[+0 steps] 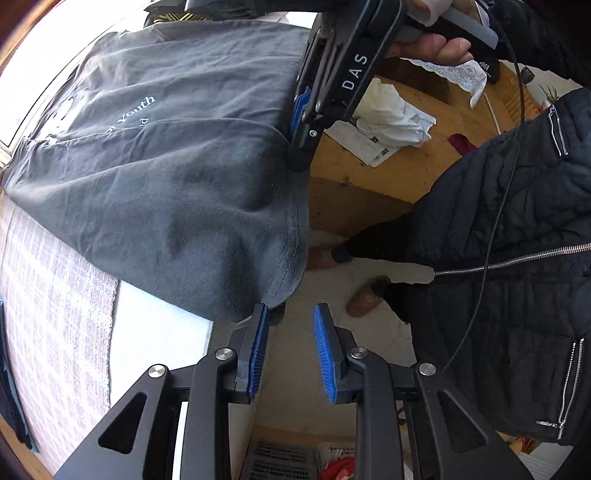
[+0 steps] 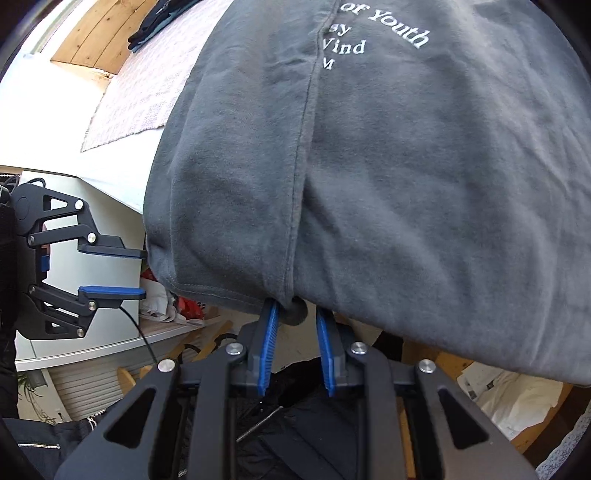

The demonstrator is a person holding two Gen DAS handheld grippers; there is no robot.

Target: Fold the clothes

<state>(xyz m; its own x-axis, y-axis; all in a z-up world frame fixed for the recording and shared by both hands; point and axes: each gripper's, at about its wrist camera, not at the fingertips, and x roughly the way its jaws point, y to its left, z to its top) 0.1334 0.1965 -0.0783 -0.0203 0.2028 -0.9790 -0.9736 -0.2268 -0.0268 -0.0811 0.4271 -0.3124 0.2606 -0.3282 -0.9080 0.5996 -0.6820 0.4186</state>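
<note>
A dark grey T-shirt [image 1: 166,166] with white lettering lies folded on the bed, its near edge hanging over the bed's side. My left gripper [image 1: 291,308] is open at the shirt's hem corner. Its left fingertip touches the cloth and nothing lies between the pads. From the right wrist view, the left gripper [image 2: 144,273] shows beside the shirt's [image 2: 406,166] left edge. My right gripper [image 2: 297,306] is open at the hem, with a small bunch of fabric between its fingertips, where a folded edge runs down. In the left wrist view, the right gripper [image 1: 301,155] points down at the shirt's edge.
A pale checked blanket [image 1: 48,295] and a white sheet [image 1: 155,325] cover the bed. A person in a black quilted jacket [image 1: 517,258] and brown slippers [image 1: 364,299] stands close by. White cloths and papers [image 1: 395,118] lie on a wooden surface [image 1: 369,173]. Dark clothes [image 2: 155,22] sit far back.
</note>
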